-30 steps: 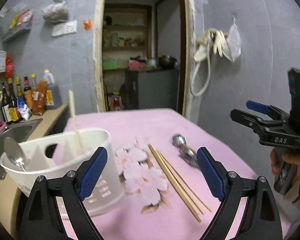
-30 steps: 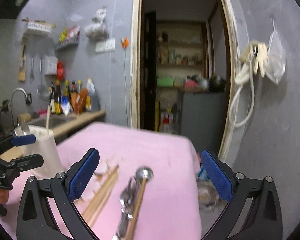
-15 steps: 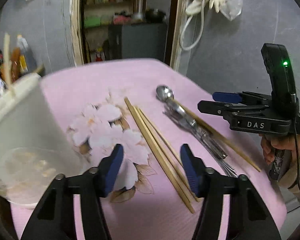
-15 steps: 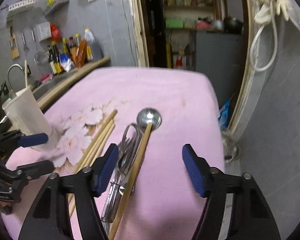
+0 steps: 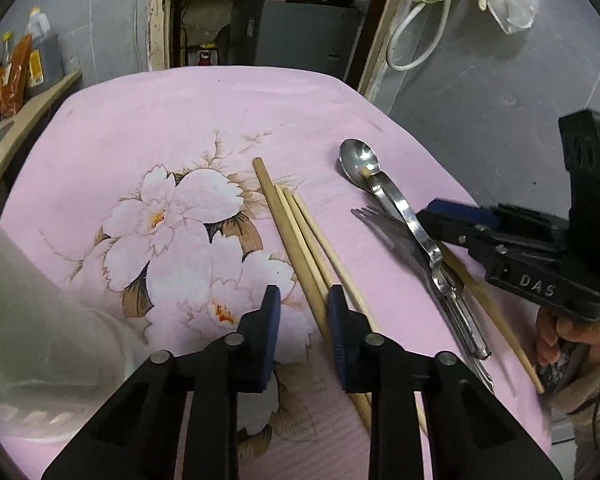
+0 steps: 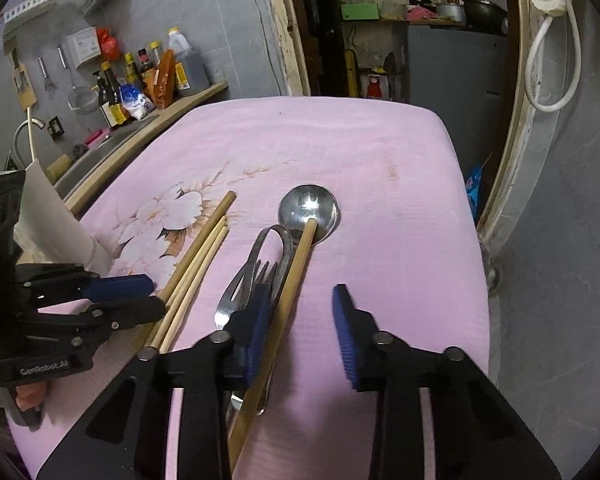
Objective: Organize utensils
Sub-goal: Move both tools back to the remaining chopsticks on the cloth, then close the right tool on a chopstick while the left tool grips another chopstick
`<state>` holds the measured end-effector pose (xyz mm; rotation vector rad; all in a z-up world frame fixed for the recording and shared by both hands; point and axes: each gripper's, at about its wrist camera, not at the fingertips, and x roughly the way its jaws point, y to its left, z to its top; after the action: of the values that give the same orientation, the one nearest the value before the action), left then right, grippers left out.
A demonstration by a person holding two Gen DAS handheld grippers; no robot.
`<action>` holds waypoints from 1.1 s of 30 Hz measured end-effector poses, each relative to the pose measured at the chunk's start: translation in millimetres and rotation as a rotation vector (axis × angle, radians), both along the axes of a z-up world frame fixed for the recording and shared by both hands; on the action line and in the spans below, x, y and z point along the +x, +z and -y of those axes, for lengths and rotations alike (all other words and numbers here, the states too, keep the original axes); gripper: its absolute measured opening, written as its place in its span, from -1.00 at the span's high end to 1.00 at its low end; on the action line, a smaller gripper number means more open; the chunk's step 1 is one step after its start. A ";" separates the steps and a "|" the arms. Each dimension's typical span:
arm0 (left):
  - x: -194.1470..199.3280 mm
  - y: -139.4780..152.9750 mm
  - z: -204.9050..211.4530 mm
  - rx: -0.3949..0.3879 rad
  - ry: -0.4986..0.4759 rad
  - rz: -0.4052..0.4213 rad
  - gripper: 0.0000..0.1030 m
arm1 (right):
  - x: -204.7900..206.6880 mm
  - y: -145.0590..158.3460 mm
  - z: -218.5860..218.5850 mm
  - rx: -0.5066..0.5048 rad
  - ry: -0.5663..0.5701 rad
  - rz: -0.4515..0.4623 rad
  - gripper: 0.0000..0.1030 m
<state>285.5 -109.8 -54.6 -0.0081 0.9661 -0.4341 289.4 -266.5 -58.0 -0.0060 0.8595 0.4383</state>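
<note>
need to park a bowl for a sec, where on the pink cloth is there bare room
Bare: the far half of the pink cloth, beyond the spoon, and the strip along its right edge. The flower print left of the chopstick bundle is free too. Crowded: the near middle, with chopsticks, fork, spoon, single chopstick and both grippers.

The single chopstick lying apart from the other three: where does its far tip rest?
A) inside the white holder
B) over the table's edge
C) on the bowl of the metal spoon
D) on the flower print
C: in the right wrist view the single chopstick runs up over the fork and ends on the bowl of the spoon, well away from the three chopsticks.
</note>
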 end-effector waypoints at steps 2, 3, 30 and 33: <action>1.6 -0.8 -1.9 -0.015 0.003 -0.012 0.68 | 4.2 -3.3 -0.4 -0.006 0.004 -0.024 0.64; 3.2 -0.5 -1.9 -0.018 0.003 -0.014 0.69 | 4.6 -3.5 0.1 0.000 0.004 -0.028 0.66; 2.9 1.3 3.8 0.043 -0.065 -0.129 0.79 | 5.4 2.9 12.3 -0.124 0.005 -0.127 0.71; 10.2 1.3 6.3 0.051 -0.072 -0.160 0.79 | 19.3 1.9 6.7 -0.138 0.027 -0.164 0.65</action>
<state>295.8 -116.1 -53.3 0.0391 1.1371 -0.4797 308.7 -273.2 -56.1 -0.1106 1.0513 0.4077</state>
